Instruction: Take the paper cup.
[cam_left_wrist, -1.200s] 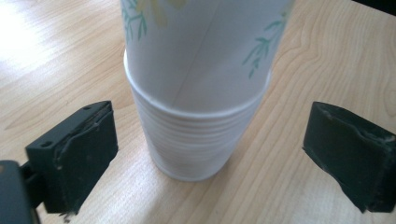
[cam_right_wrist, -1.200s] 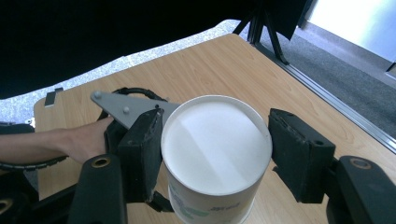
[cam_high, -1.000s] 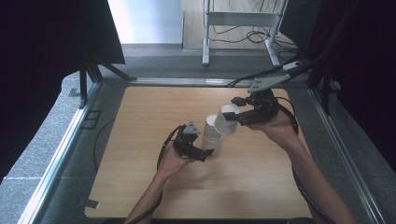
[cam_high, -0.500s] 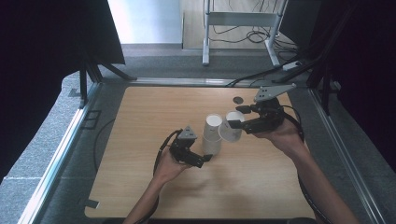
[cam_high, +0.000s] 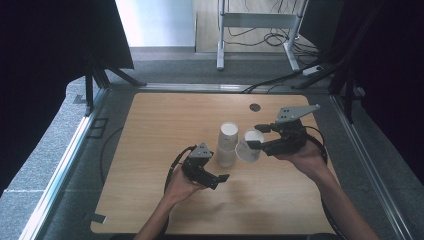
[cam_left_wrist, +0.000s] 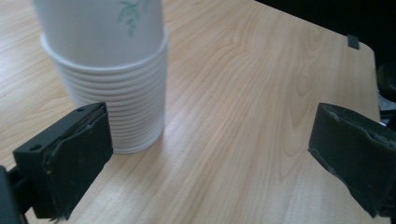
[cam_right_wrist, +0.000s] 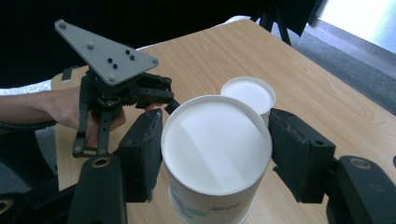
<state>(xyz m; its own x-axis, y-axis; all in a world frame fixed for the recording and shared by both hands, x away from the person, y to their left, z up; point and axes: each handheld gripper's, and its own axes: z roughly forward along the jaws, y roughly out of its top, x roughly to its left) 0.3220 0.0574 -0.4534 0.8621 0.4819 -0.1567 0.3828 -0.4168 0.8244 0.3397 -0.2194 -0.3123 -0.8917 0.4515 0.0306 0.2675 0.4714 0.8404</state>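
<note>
My right hand-held gripper (cam_right_wrist: 215, 158) clamps a single paper cup (cam_right_wrist: 215, 156), lifted and tilted just beside the inverted cup stack (cam_high: 227, 144). My left hand-held gripper (cam_left_wrist: 210, 158) gapes wide, empty, near the stack's base on the bench (cam_high: 150, 145).

one stack of upside-down paper cups (cam_high: 227, 144) stands on the bench (cam_high: 150, 150); its nested rims are too many and too close to count surely. one single paper cup (cam_high: 249, 145) is apart from that stack. there are two tongs, the left tongs (cam_high: 218, 178) and the right tongs (cam_high: 256, 136), and one small dark disc (cam_high: 255, 107).
</note>
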